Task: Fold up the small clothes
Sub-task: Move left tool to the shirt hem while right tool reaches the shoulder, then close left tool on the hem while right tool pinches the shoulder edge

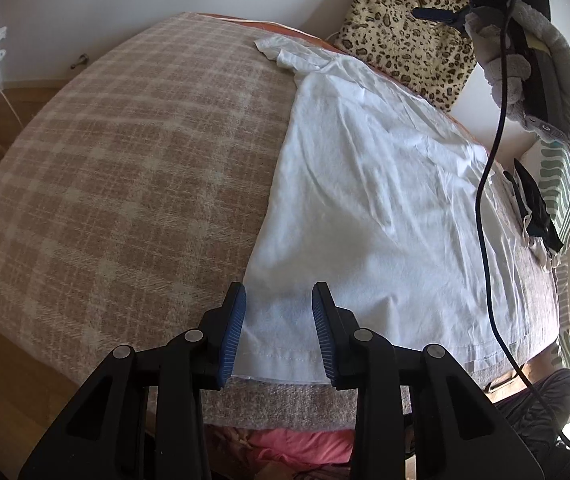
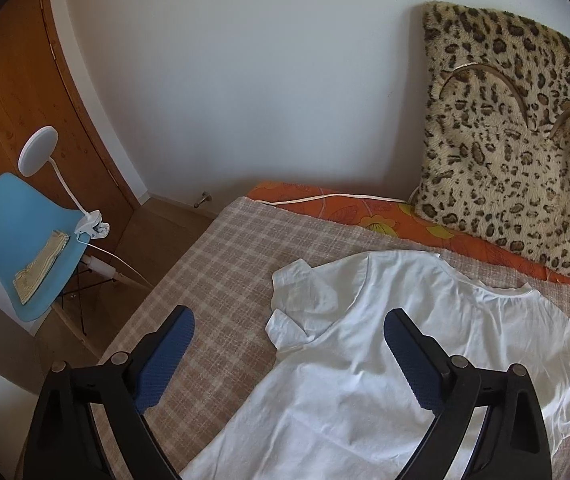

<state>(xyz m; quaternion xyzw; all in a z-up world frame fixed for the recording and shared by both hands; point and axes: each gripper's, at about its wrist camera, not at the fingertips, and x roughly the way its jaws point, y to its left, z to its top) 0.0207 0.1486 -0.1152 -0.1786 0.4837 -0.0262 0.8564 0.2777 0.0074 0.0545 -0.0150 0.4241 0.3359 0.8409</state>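
Right between the jaws of the left gripper (image 1: 279, 334), which stand moderately apart and hold nothing, lies the stitched hem corner of a white T-shirt (image 1: 369, 184). The shirt is spread flat, though wrinkled, on the plaid blanket (image 1: 125, 160) that covers the bed, running away from these jaws toward its collar at the far end. Below the jaws, under the bed's edge, some pink fabric (image 1: 305, 446) shows.

Over the shirt's upper half, the right gripper (image 2: 289, 354) hovers with its jaws wide and empty; the crumpled short sleeve (image 2: 305, 300) sits just ahead between them, and the collar lies ahead of the right-hand jaw.

Judging from this, the fold has not begun: the garment is laid out and both tools are lining up along one long side. The next move likely calls for pinching hem corner and sleeve or shoulder together, then carrying that edge across, keeping the thin cloth from bunching.

Farther off, a leopard-print cushion (image 2: 517, 120) leans on the wall over an orange floral sheet (image 2: 365, 212). Beyond the left-hand jaw stand a blue chair (image 2: 21, 232) with a clip-on lamp (image 2: 45, 152), and a wooden door (image 2: 17, 80).

No brand, label or writing is legible anywhere.
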